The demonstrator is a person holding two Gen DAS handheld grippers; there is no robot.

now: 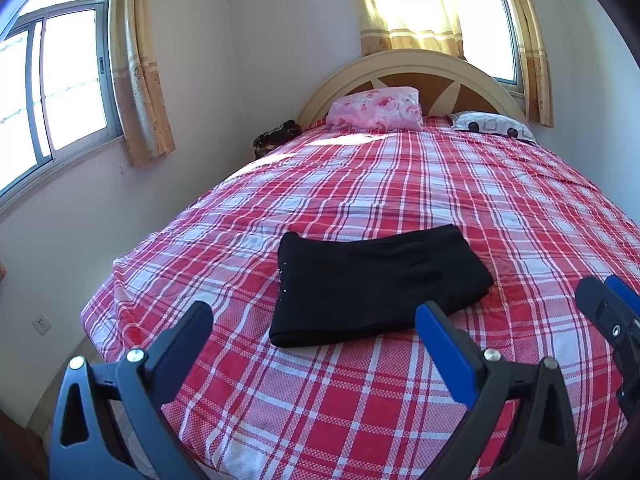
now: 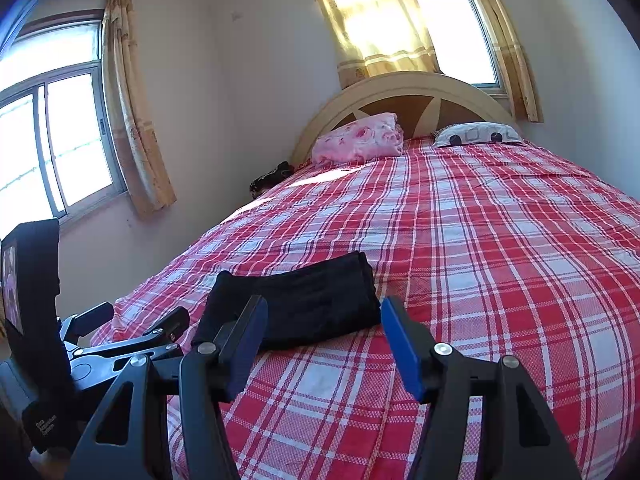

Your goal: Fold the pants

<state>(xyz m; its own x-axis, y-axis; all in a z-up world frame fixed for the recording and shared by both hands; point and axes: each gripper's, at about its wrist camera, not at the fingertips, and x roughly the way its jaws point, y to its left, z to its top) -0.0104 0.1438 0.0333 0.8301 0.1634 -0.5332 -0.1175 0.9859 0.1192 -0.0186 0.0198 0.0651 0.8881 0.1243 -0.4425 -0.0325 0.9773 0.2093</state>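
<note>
A: Pants (image 1: 376,284): black, lying as a compact rectangle in several layers on the bed (image 1: 400,400), in its near half and left of centre, closer to the foot edge than to the headboard (image 1: 404,68). Edges look fairly square; a thick rolled fold runs along the near side, and a row of small studs shows on the left edge.

B: Tongs?

A: Left tongs (image 1: 316,332): jaws spread wide, nothing between them, hovering above the plaid cover just short of the pants' near edge. Right tongs (image 2: 324,344): jaws standing apart at a middling width, empty, also short of the bundle, off its right end. Neither pad touches cloth.

B: Step in hand?

A: Judgement only: folding looks finished or nearly so. The garment is already down to a small stack and both tongs stand clear of it.

B: Next move?

A: If another fold is wanted, it calls for pinching the right end through all layers at once and carrying it over to the left without dragging the lower layers. Otherwise, only a light press to flatten the bulging near fold, or a withdrawal. Pillows (image 1: 376,108) at the head end are well apart, no obstruction.
</note>
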